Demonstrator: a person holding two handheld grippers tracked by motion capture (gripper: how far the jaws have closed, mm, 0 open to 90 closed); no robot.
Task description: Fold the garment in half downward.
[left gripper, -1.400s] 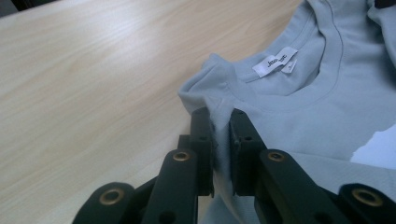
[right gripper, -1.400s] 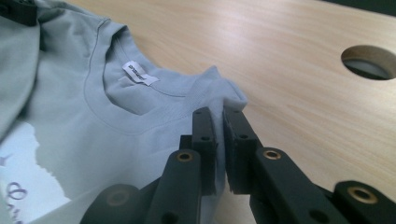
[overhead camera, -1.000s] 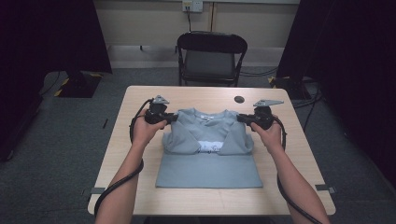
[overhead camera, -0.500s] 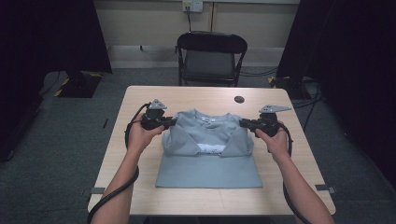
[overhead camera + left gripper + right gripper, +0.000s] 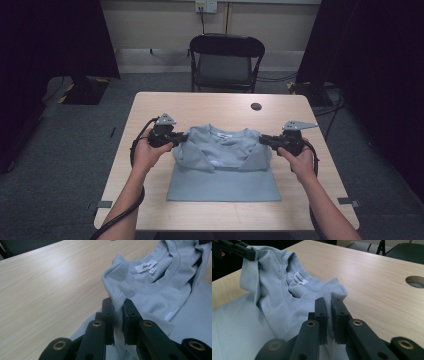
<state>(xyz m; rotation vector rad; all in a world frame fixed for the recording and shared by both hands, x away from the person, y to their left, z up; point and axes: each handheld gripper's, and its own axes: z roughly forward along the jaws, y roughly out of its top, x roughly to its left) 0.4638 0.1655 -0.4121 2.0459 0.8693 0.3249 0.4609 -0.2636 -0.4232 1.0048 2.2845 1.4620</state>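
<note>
A light grey-blue T-shirt [image 5: 222, 172] lies on the wooden table [image 5: 210, 107], its collar end lifted and its sleeves folded inward. My left gripper [image 5: 184, 137] is shut on the shirt's left shoulder edge; in the left gripper view the fabric [image 5: 140, 290] is pinched between the black jaws of that gripper [image 5: 118, 315]. My right gripper [image 5: 263, 140] is shut on the right shoulder edge, with cloth [image 5: 299, 295] clamped in the jaws of that gripper [image 5: 329, 315]. The white neck label [image 5: 146, 265] faces up inside the collar.
A round cable hole [image 5: 256, 106] sits in the table's far right part. A black folding chair [image 5: 226, 60] stands behind the table. Bare wood runs along the far edge and both sides. Cables trail from both grippers off the near edge.
Both hands have drawn toward the near side of the table, carrying the shirt's shoulders with them. The collar end now sits farther from the table's far edge.
</note>
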